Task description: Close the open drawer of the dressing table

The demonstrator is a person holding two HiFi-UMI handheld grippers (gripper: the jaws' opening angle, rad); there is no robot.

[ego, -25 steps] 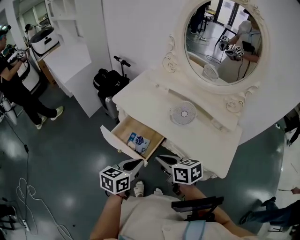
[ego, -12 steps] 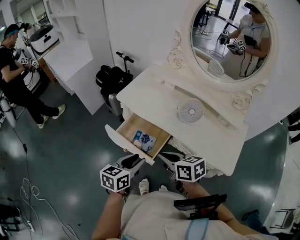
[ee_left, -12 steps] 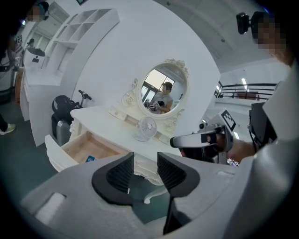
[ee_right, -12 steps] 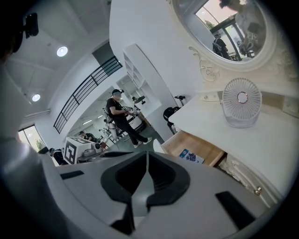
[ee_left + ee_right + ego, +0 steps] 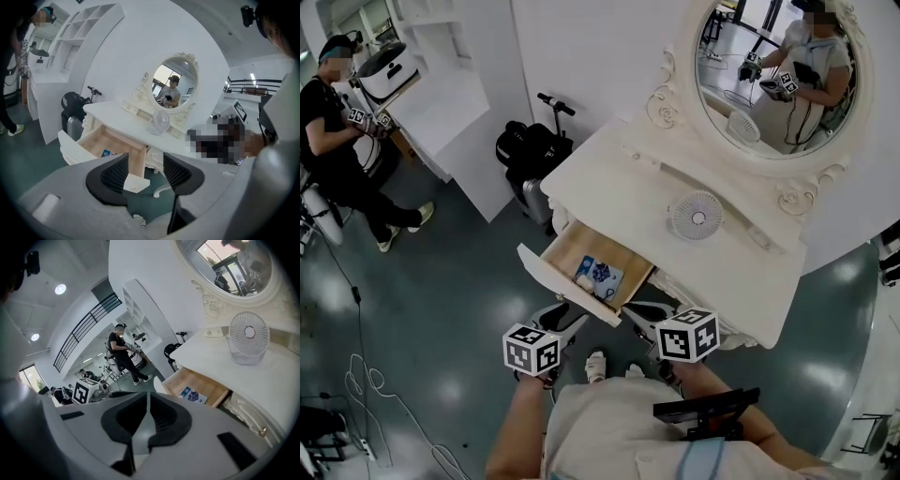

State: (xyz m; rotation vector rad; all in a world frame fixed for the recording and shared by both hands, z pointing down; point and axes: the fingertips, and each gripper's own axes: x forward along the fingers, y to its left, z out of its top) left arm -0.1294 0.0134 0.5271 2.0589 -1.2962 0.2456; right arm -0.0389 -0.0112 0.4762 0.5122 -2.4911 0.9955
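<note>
The white dressing table (image 5: 619,178) has one wooden drawer (image 5: 581,248) pulled out toward me, its white front panel (image 5: 553,279) facing the floor side. A blue packet (image 5: 600,274) lies inside. My left gripper (image 5: 567,317) hangs just below the front panel's near end; its jaws are opening and nothing is between them. In the left gripper view the drawer (image 5: 110,143) and its near corner show past the left gripper (image 5: 145,171). My right gripper (image 5: 642,314) sits under the table's edge, beside the drawer. In the right gripper view, that gripper (image 5: 147,401) is shut and empty.
A small white fan (image 5: 697,215) stands on the tabletop below the oval mirror (image 5: 778,75). A black bag and suitcase (image 5: 530,150) stand left of the table. A person (image 5: 337,131) stands at far left. Cables (image 5: 366,403) lie on the dark floor.
My left gripper's jaws have opened from shut. Both grippers have come nearer to the drawer front, the left one more. The drawer itself has not moved.
</note>
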